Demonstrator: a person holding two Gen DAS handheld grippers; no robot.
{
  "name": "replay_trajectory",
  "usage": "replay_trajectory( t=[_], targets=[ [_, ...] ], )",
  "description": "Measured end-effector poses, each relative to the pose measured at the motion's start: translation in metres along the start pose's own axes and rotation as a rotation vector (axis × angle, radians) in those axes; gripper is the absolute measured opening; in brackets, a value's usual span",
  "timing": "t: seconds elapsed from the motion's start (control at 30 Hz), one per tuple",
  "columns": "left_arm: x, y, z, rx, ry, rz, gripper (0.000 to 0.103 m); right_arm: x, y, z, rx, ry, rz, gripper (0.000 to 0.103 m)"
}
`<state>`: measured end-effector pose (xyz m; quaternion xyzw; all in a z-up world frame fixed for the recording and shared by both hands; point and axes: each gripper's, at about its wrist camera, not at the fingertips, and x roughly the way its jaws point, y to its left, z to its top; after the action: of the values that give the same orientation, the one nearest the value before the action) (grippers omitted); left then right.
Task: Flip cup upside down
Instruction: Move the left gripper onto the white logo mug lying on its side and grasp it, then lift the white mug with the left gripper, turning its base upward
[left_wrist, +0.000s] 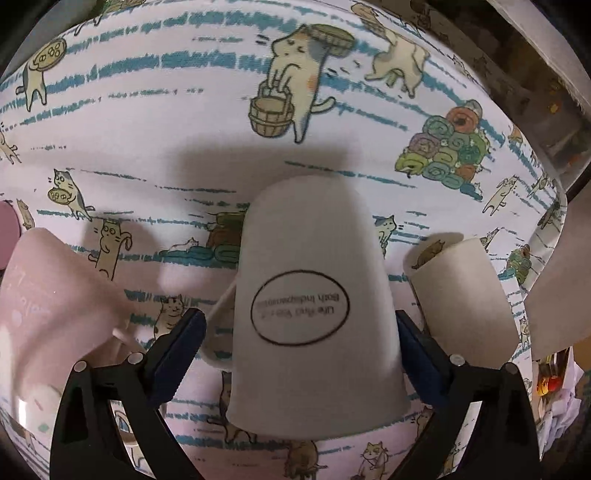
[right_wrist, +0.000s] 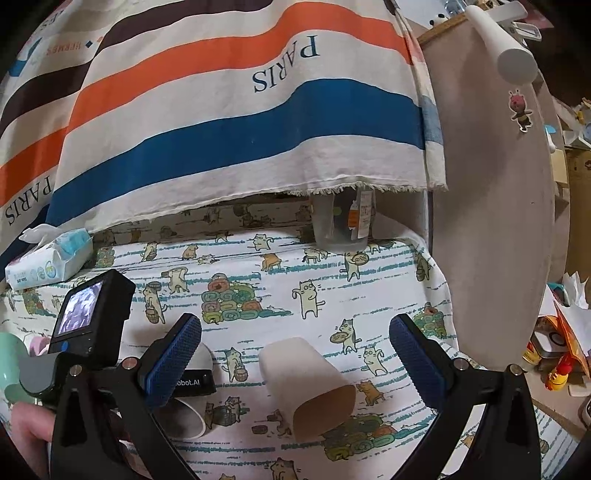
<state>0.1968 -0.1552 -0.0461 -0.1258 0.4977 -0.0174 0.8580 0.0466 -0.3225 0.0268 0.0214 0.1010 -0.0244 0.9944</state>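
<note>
In the left wrist view a white cup (left_wrist: 314, 295) with an oval printed label stands upside down on the cat-print cloth (left_wrist: 147, 122), between the blue pads of my left gripper (left_wrist: 301, 343). The left pad (left_wrist: 177, 354) stands clear of the cup; the right pad (left_wrist: 421, 365) is very close to it. A second white cup (left_wrist: 465, 295) sits tilted to its right, mouth up and toward the far side. In the right wrist view that cup (right_wrist: 306, 384) lies on its side below my open, empty right gripper (right_wrist: 295, 350).
A pink cup (left_wrist: 55, 306) is at the left, with a white object (left_wrist: 214, 325) behind the held cup. In the right wrist view, a tissue pack (right_wrist: 48, 258), a clear plastic cup (right_wrist: 343, 221), a striped hanging cloth (right_wrist: 221, 110), and the left gripper's camera (right_wrist: 85, 310).
</note>
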Motion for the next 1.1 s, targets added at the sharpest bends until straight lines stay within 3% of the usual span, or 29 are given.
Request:
replay_trajectory(
  t=[0.3, 0.6, 0.7, 0.73, 0.77, 1.1],
  targets=[
    [0.007, 0.014, -0.002, 0.064, -0.009, 0.047, 0.102, 0.003, 0.004, -0.002, -0.017, 0.013, -0.003, 0.103],
    [-0.005, 0.053, -0.002, 0.114, 0.0, 0.031, 0.103, 0.002, 0.01, -0.005, -0.048, 0.002, -0.008, 0.103],
    [-0.01, 0.054, -0.003, 0.121, -0.015, 0.007, 0.095, 0.0, 0.012, -0.003, -0.053, -0.002, -0.003, 0.103],
    [-0.014, 0.054, -0.004, 0.134, -0.021, -0.001, 0.085, 0.0, 0.012, -0.003, -0.055, -0.009, -0.006, 0.103],
    [-0.017, 0.052, -0.004, 0.146, -0.014, -0.024, 0.078, 0.0, 0.012, -0.003, -0.056, -0.014, -0.012, 0.103],
    [-0.003, 0.05, 0.023, 0.078, 0.159, -0.026, 0.08, 0.001, 0.012, -0.005, -0.053, -0.005, -0.012, 0.103]
  ],
)
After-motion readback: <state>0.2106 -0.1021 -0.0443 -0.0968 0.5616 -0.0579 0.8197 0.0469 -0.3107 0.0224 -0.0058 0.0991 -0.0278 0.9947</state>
